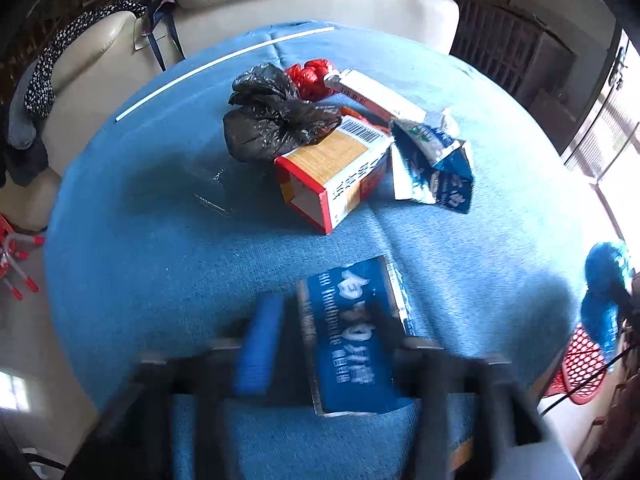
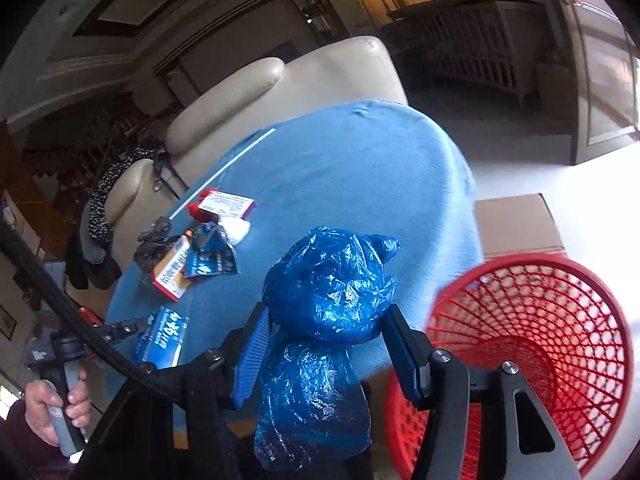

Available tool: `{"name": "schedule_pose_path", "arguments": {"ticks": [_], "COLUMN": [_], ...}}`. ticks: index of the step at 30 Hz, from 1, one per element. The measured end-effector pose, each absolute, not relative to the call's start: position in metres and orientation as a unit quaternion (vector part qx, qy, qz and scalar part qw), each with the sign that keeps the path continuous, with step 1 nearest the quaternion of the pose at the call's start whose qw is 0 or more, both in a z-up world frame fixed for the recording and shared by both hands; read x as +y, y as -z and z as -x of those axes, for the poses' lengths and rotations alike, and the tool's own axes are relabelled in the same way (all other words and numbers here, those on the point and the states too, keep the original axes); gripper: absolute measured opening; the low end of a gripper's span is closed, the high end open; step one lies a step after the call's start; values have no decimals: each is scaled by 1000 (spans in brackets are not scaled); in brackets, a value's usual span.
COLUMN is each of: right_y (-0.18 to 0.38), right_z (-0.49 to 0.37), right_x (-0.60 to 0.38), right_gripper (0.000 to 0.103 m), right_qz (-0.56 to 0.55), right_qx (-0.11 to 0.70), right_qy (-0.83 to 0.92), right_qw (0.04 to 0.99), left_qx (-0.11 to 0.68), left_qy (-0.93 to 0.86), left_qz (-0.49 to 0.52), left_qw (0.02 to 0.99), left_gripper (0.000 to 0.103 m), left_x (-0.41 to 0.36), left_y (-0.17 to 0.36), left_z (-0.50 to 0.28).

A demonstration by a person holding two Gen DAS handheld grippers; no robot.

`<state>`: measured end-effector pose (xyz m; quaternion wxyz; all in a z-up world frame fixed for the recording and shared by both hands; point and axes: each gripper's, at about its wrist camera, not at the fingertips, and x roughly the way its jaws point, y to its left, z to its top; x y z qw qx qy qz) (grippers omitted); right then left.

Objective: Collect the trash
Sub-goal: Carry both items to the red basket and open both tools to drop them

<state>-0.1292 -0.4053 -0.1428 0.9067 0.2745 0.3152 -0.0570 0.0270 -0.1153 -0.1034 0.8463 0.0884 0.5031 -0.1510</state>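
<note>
While the right gripper (image 2: 324, 344) is clamped on a blue plastic bag (image 2: 328, 312) beside the red mesh basket (image 2: 540, 320), the left gripper (image 1: 320, 344) stands apart around a blue carton (image 1: 352, 332), its blue pad clear of it. More trash, a black bag (image 1: 272, 120) and a red-and-orange box (image 1: 332, 172), lies farther back on the blue-covered table (image 1: 140, 220).

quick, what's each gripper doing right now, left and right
left gripper: open, blue carton between the fingers, not pinched
right gripper: shut on the blue plastic bag

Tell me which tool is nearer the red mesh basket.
Right. The right tool, gripping a crumpled blue plastic bag, sits beside the red mesh basket. The left tool is across the table, by a blue carton.
</note>
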Motion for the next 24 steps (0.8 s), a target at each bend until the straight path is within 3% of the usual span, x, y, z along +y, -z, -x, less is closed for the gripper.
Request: {"name": "schedule_pose_path", "arguments": {"ticks": [4, 11, 12, 13, 24], "right_y": [152, 152, 150, 150, 151], "right_z": [134, 132, 132, 133, 171], "right_x": [-409, -404, -404, -405, -447], "right_gripper": [60, 60, 60, 60, 60], "right_qz": [-276, -279, -278, -277, -297], "right_qx": [327, 321, 319, 319, 299], "right_qy": [65, 61, 62, 63, 118], "right_qw": [902, 903, 904, 904, 899], "left_qx": [482, 519, 519, 522, 471], "left_qy": [166, 180, 179, 185, 312], "left_qz": [-116, -112, -112, -108, -167], "left_qw": [852, 828, 828, 825, 808], "left_gripper": [82, 81, 68, 64, 63], "left_x": [-121, -132, -131, -132, -203], "left_y": [100, 126, 128, 129, 92], "left_z": [-10, -12, -13, -13, 17]}}
